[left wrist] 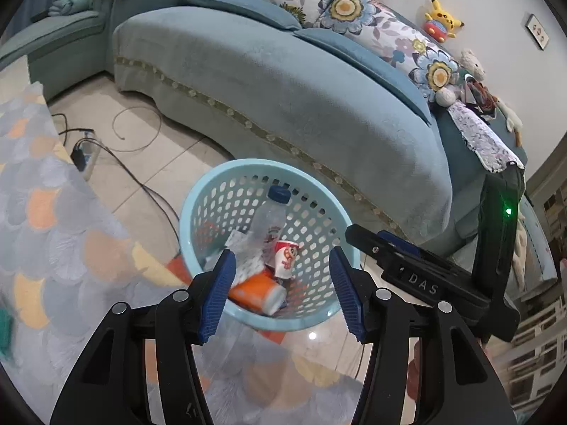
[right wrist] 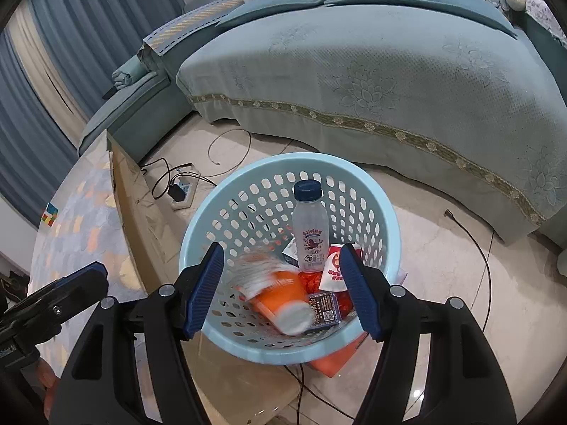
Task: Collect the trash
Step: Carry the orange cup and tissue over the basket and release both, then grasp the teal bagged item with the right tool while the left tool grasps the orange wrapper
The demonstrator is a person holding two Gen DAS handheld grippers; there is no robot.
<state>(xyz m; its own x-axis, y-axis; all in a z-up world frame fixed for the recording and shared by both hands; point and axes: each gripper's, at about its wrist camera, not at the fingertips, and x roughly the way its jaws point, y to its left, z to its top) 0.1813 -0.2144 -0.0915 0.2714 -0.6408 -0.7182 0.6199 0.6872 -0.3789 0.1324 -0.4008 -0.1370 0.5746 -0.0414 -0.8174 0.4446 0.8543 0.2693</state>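
I held both tongs over the basket (right wrist: 384, 209); my left tongs (left wrist: 281, 294) stood about half open with nothing between the pads, and my right tongs (right wrist: 280, 290) likewise gripped nothing. Just ahead of the right tongs an orange cup (right wrist: 280, 299) lay blurred inside the basket; beyond it stood a bottle (right wrist: 311, 235), with a paper cup (right wrist: 333, 271) and a small box (right wrist: 324, 310) toward my right finger. All of it looked light, thin and easy to crush; I judged the bottle best taken at its waist, the cups across the rim. The cup's blur hid its print; crumpled paper (left wrist: 248, 258) near my left tongs covered whatever lay lower; the basket's foot was cut off by my fingers.
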